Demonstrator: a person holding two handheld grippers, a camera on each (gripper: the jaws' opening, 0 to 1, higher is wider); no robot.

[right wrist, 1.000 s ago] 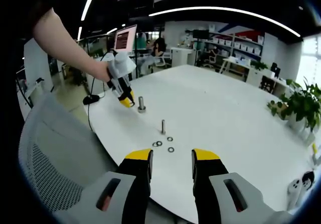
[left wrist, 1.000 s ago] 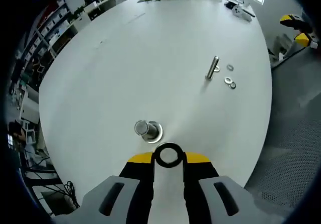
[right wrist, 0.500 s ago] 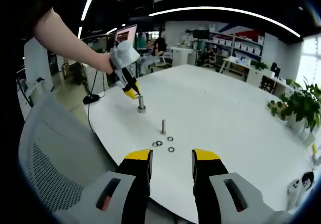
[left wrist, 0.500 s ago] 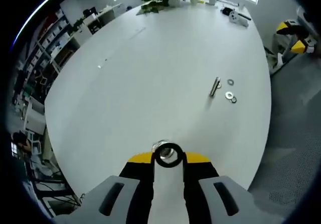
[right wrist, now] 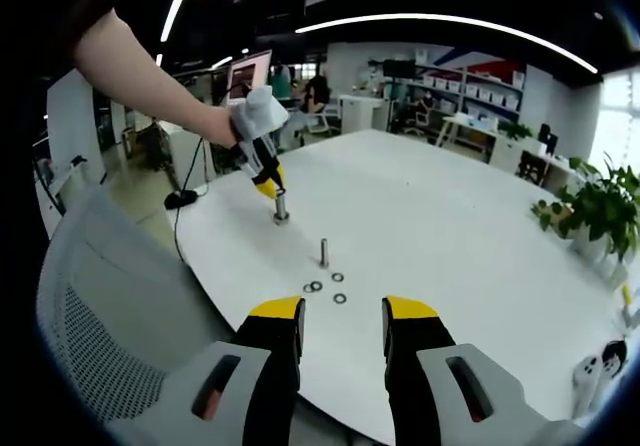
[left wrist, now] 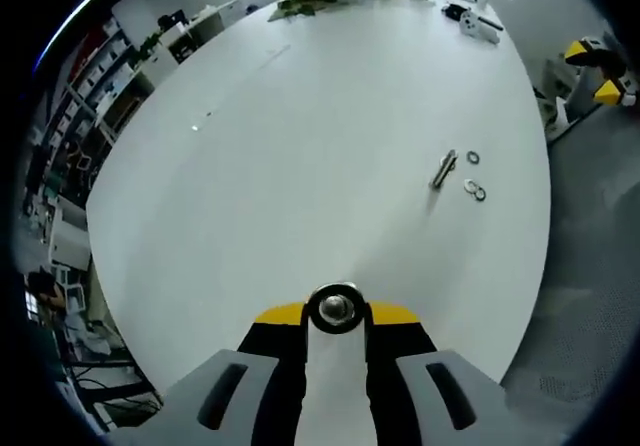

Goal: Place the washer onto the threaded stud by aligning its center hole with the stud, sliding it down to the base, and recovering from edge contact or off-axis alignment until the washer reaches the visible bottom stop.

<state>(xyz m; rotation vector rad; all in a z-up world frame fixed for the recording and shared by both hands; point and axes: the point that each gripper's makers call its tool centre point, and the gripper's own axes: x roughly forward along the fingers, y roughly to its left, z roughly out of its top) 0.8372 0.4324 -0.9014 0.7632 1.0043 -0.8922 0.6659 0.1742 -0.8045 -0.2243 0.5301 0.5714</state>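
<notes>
The left gripper (left wrist: 336, 318) is seen from its own camera with its yellow-tipped jaws clamped on the washer (left wrist: 335, 308), which is held flat between the tips. Through the washer's centre hole the grey top of the stud (left wrist: 336, 310) is visible, so the hole and the stud appear lined up along the line of sight; whether the washer is already around the stud or just above it cannot be told. Beyond, on the white table (left wrist: 300, 136), a second stud (left wrist: 444, 169) is seen well apart to the right, with loose washers (left wrist: 474, 188) lying just beside it. In the right gripper view the left gripper (right wrist: 266, 182) is seen at the far left, held by a person's hand (right wrist: 215, 126), its tips directly over the upright stud (right wrist: 281, 209) near the table edge (right wrist: 215, 266); the washer itself is too small to be made out there. The second stud (right wrist: 324, 252) stands nearer, with three loose washers (right wrist: 327, 286) around its base. The right gripper (right wrist: 342, 321) is held off the near table edge, its jaws apart with nothing between them. A grey chair (right wrist: 110, 306) is seen at lower left.
</notes>
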